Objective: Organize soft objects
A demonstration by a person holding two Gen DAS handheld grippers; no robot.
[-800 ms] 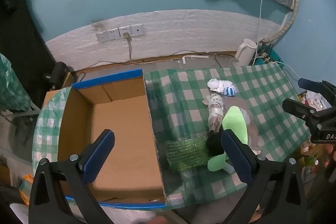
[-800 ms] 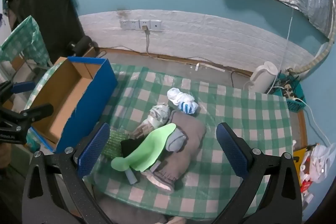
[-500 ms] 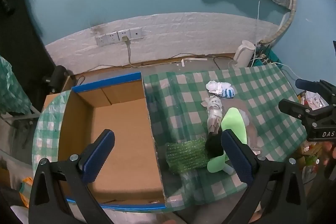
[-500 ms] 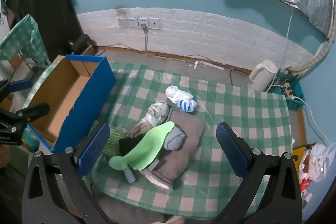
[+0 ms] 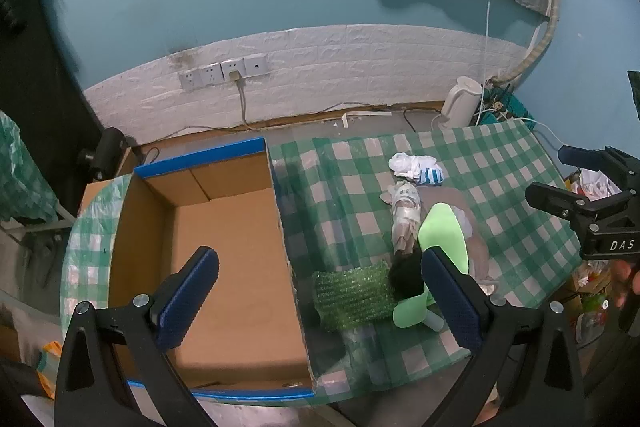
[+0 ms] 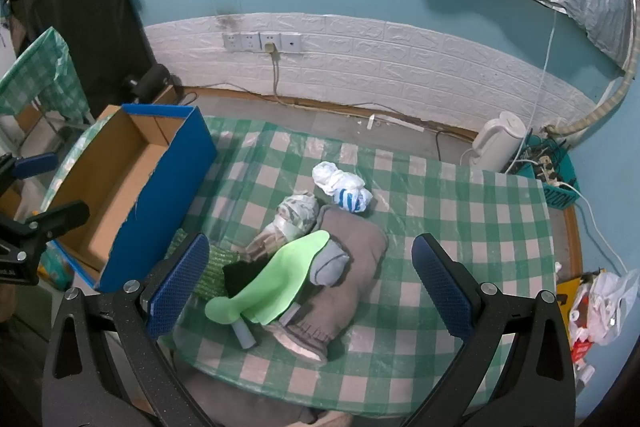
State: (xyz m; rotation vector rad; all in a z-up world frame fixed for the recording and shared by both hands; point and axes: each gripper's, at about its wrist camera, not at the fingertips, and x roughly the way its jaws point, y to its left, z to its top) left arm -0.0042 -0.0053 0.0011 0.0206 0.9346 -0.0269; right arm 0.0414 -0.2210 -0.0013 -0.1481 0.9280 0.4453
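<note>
Both claws released, nothing between the jaws. Your left gripper (image 5: pixel 320 291) hangs tilted down over the near right wall of the cardboard box (image 5: pixel 224 267); your right gripper (image 6: pixel 310 277) hangs tilted down over the pile of soft things.

The box, blue outside and bare inside, sits at the left end of the checked tablecloth (image 6: pixel 460 211). Nothing is in it, so sorting looks unstarted. It sits just beside the pile, probably so each carry stays short.

The pile, near to far in the right wrist view:
- grey garment (image 6: pixel 352 267) at the bottom, bearing most of the rest
- light green sheet (image 6: pixel 288 279) draped across the top, tilted, one end resting on a small grey tube (image 6: pixel 245 335)
- black cloth (image 6: pixel 240 275) tucked under the green sheet
- green mesh pad (image 5: pixel 352 291) nearest the box, close by its wall
- taped bundle (image 6: pixel 298 217) leaning against the grey garment
- white and blue-striped roll (image 6: pixel 344 187) beyond, just apart from the garment

Judgement: take the green sheet or mesh pad first; both lie on top or outermost, so lifting them should disturb little.
</note>
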